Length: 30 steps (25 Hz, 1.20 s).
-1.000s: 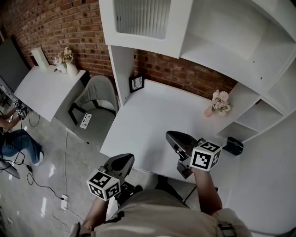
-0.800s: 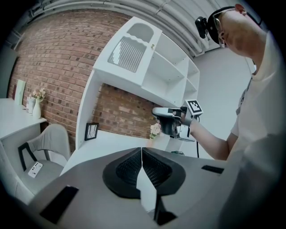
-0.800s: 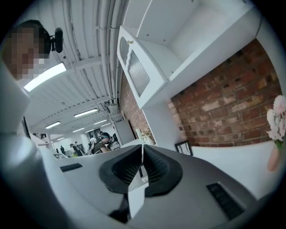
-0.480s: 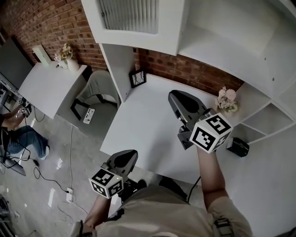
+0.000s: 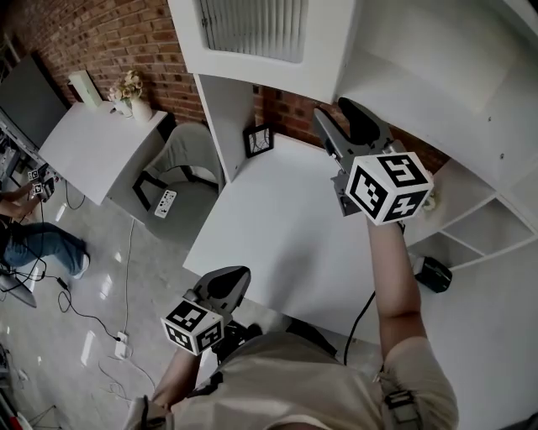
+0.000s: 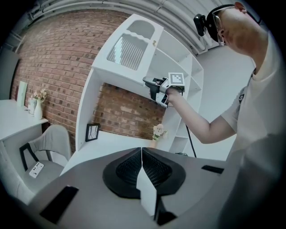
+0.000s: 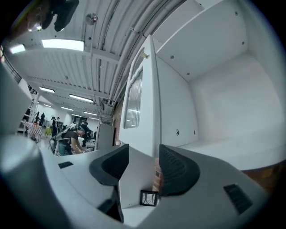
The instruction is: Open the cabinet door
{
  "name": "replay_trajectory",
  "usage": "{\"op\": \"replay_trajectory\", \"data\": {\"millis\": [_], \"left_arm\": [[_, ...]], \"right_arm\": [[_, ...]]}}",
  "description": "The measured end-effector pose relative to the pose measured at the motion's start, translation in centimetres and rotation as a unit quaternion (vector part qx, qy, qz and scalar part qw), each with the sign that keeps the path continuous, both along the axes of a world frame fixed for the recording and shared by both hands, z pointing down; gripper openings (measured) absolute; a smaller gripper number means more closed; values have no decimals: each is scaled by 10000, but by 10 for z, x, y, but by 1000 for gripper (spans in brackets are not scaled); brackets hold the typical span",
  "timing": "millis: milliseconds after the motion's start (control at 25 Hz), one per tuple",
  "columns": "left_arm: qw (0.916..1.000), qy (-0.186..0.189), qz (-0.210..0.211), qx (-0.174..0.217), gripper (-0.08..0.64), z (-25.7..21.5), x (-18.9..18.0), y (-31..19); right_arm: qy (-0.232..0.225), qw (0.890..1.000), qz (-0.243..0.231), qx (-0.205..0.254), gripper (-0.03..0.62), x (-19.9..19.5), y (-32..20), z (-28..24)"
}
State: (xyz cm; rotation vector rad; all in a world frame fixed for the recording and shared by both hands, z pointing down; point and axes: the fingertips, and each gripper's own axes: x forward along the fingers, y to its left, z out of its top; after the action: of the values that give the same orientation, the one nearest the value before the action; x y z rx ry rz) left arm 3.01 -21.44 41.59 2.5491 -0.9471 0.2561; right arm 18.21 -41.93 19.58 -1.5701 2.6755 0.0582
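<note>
Right gripper view: R gripper (image 7: pixel 144 163) jaws apart, just been opening — door (image 7: pixel 139 103) edge straight ahead, lined up w/ the gap, not gripped. L gripper (image 6: pixel 142 154) jaws together, empty — door high above, ahead of it.

The cabinet door (image 5: pixel 261 76) is showing smooth matt white paint round a ribbed translucent pane (image 5: pixel 252 25); the brick wall (image 5: pixel 118 34) is looking rough; the floor (image 5: pixel 92 277) is gleaming glossy.
</note>
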Motion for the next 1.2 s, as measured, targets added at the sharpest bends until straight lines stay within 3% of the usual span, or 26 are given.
{"op": "replay_trajectory", "data": {"millis": [400,600,1000,1200], "left_arm": [[9996,62,-282,-33,20,11,-24,4],[9995,112,-300,-15,20,9,-27,5],[9997,74,-220,-45,20,13,-25,3],[10000,72,-24,-28,20,10,-14,2]], "right_arm": [[238,9994,233,45,222,-5,-23,-1],[60,9999,152,-50,227,-9,-23,-3],[-367,9969,-671,-164,235,-14,-4,-4],[-919,9794,-1792,-163,233,-15,15,-8]]}}
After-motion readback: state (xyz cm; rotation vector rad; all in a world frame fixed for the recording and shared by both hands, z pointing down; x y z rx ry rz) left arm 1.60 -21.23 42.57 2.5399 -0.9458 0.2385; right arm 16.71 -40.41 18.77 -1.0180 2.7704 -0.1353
